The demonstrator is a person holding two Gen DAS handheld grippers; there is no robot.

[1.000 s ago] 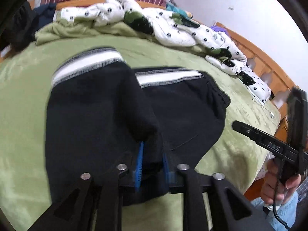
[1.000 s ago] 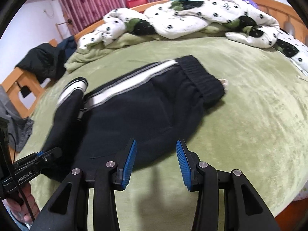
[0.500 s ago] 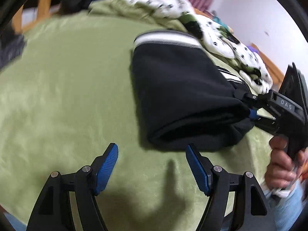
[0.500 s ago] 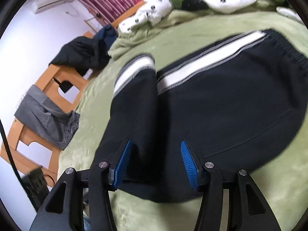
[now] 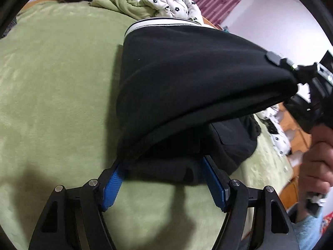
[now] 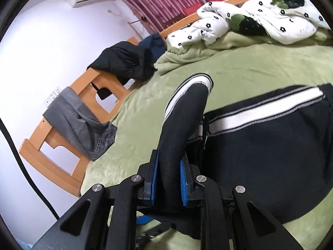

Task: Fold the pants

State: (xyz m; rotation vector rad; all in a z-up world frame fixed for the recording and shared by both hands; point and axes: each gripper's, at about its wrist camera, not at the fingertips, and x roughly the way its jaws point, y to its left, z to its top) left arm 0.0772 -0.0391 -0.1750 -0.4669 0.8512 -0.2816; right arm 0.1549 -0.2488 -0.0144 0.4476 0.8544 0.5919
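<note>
since the earlier frame the right gripper [image 6: 169,180] has just closed, pinching a lifted fold of the black pants [image 6: 260,145] at lower centre. left gripper [image 5: 164,184] gapes wide, folded edge between its pads, unpinched.

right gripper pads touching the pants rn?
Touching. The right wrist view shows the right gripper with both blue pads pressed on a fold of the black pants; its jaws have just been closing.
</note>
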